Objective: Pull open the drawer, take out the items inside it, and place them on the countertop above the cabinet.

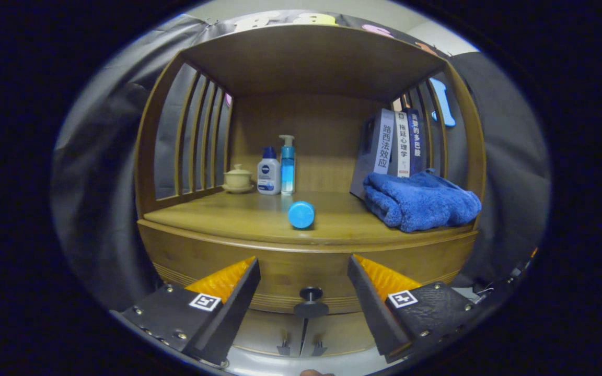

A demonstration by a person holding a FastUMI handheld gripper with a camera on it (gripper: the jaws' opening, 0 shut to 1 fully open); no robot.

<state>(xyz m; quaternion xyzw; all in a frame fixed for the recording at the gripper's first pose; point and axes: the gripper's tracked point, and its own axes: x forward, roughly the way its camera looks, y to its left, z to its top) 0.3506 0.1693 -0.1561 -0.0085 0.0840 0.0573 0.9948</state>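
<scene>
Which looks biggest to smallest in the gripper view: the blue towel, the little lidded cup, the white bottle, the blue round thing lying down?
1. Blue towel
2. White bottle
3. Blue round thing and lidded cup: look alike, and the round thing lies nearer the camera, so unranked.

The open tongs straddle the drawer knob.

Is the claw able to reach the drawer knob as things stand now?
Probably yes. The claw is open and the drawer knob sits between its fingers, with nothing in between. The blue bottle and blue towel lie higher, on the countertop.
</scene>
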